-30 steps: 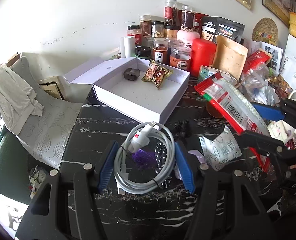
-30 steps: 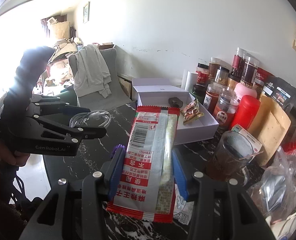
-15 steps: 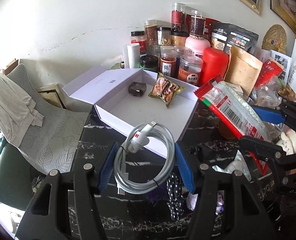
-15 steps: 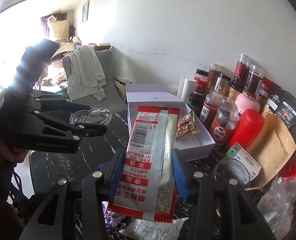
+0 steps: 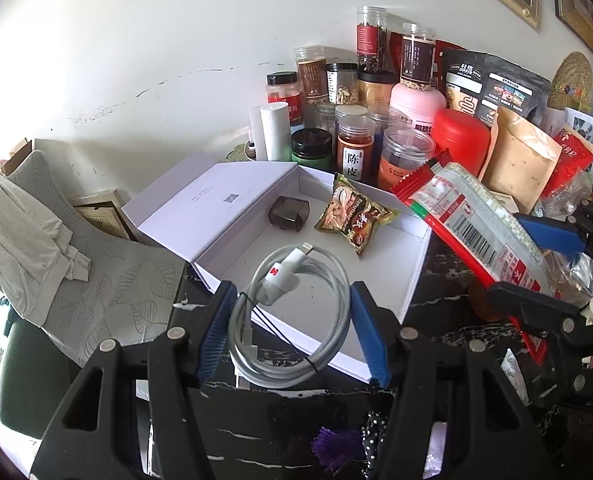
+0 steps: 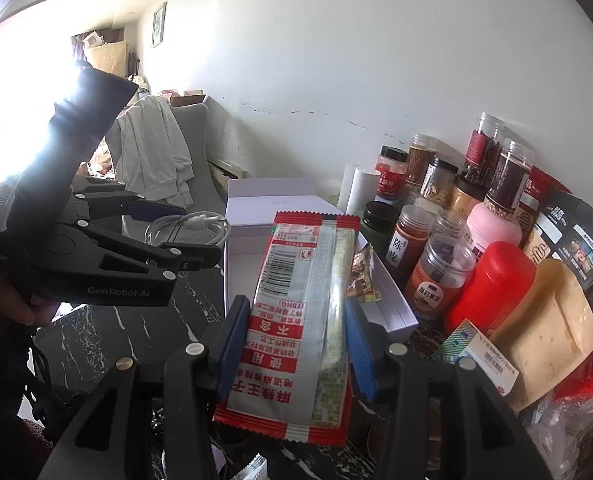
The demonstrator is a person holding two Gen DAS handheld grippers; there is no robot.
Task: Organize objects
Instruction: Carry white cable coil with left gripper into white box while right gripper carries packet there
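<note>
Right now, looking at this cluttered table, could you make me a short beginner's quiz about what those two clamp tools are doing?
1. What does the left gripper hold?
2. True or false: the white box already holds a small snack packet and a dark case.
3. The right gripper holds: A) a red jar, B) a long red-edged packet, C) nothing.

Key: 1. A coiled white cable. 2. True. 3. B.
</note>
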